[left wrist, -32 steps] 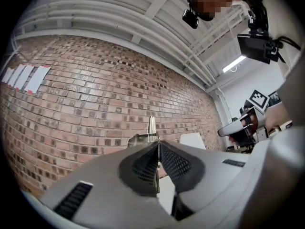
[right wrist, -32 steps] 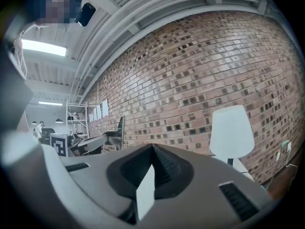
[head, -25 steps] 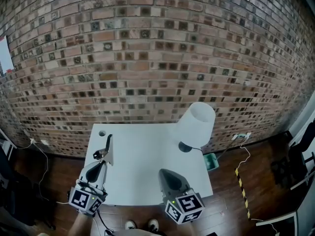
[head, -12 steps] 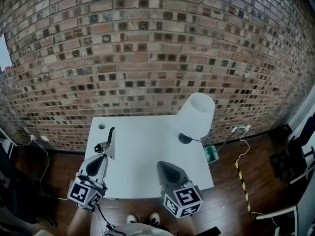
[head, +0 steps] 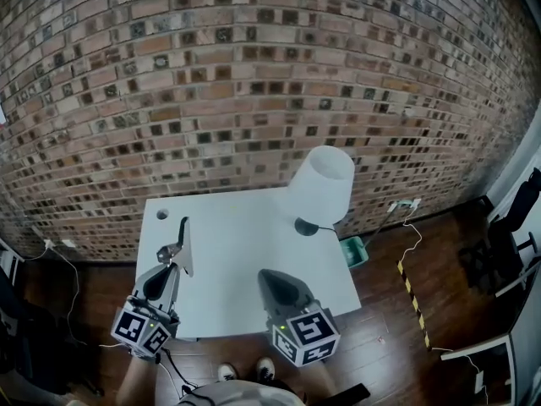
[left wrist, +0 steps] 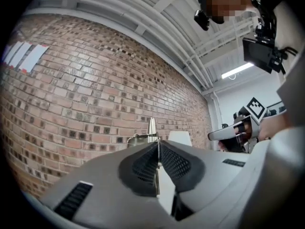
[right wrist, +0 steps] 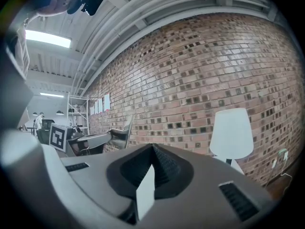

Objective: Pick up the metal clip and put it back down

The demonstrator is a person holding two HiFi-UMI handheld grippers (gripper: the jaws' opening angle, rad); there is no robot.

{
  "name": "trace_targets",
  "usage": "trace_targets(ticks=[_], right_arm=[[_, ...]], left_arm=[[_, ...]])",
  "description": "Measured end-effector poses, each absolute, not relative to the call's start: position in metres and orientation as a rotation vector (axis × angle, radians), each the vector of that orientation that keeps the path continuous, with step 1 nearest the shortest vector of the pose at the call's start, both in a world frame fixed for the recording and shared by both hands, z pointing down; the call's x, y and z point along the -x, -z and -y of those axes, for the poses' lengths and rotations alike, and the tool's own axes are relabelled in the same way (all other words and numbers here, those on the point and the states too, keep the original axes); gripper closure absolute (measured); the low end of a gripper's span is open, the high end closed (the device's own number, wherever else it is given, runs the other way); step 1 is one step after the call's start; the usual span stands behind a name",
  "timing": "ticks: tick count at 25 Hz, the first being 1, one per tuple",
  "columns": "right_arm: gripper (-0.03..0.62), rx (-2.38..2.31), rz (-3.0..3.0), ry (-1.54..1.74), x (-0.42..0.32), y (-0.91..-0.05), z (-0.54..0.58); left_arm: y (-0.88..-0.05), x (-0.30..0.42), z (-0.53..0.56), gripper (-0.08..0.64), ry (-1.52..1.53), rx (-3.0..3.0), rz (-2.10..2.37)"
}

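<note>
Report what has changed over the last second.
Nothing clearly moved; only the head view itself shifted slightly. The left gripper stays shut on the metal clip, held up by the left side of the table. The right gripper stays shut and empty, and the lamp stands where it was.

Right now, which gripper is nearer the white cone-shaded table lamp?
Right. The right gripper, shut and empty, is in front of the white table lamp, slightly left. The left gripper, shut on the silver metal clip, is over the left edge of the table.
</note>
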State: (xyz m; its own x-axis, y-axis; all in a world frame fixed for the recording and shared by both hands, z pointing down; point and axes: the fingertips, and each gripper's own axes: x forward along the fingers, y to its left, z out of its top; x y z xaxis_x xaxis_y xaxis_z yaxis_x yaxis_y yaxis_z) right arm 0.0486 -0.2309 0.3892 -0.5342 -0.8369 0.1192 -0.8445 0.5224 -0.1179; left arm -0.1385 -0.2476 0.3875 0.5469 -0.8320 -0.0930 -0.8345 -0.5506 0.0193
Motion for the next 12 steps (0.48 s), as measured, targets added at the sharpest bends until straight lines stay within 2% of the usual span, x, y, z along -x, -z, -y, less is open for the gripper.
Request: trace_targets(ticks=[12], right_arm=[[0.612,-1.466,2.680,-0.265,-0.061,-0.408,0.241]], left_arm=[[-0.506,0.102,0.315,0.549,-0.243,3.395,-1.670]])
